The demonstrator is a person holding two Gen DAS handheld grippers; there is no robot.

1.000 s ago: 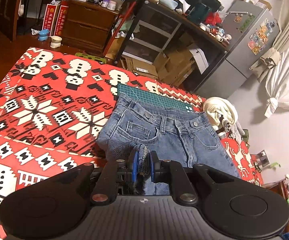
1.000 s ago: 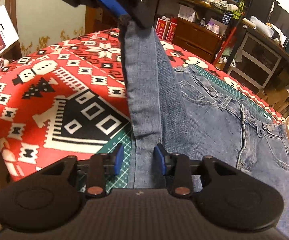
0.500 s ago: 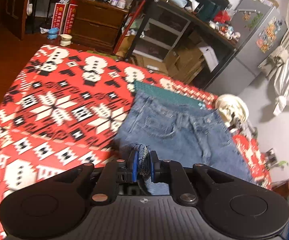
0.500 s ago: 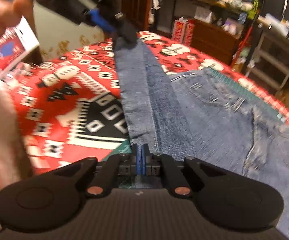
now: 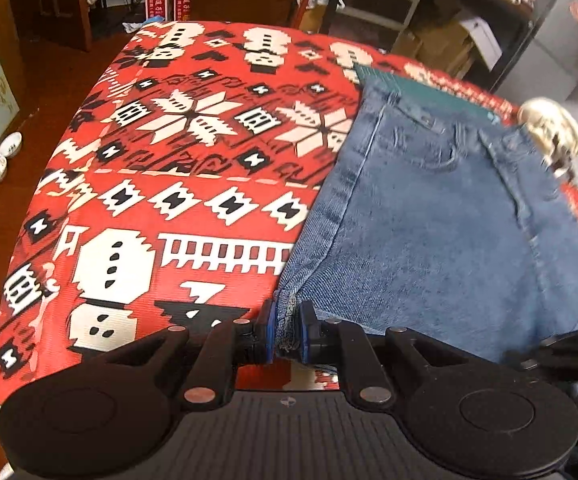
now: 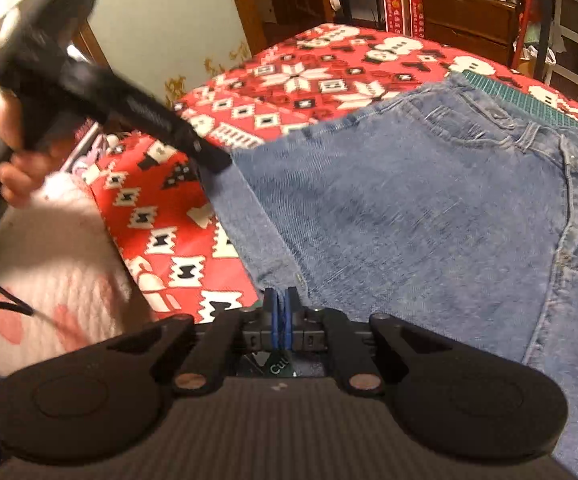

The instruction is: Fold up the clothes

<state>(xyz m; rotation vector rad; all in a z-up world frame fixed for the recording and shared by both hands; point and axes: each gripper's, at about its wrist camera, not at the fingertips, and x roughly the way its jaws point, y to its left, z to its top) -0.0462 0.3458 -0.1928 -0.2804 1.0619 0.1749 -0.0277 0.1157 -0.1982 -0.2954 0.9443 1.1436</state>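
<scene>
- Jeans [image 5: 441, 216] lie flat on the patterned blanket [image 5: 177, 184], toward its right side in the left wrist view; waistband at the far end.
- Cutting mat [image 5: 421, 90] lies under the jeans, showing beyond the waistband.
- Left gripper [image 5: 287, 330] sits at the near left corner of the jeans, denim hem between its fingers.
- Right gripper [image 6: 281, 322] sits at the near edge of the jeans, right of the left gripper.
- Two small bowls [image 5: 3, 158] stand on the floor, left of the blanket.
- Drawer chest [image 6: 465, 20] stands behind the blanket's far edge.

Only legible txt: "Cu" on green cutting mat [image 6: 277, 368], rest hidden.
</scene>
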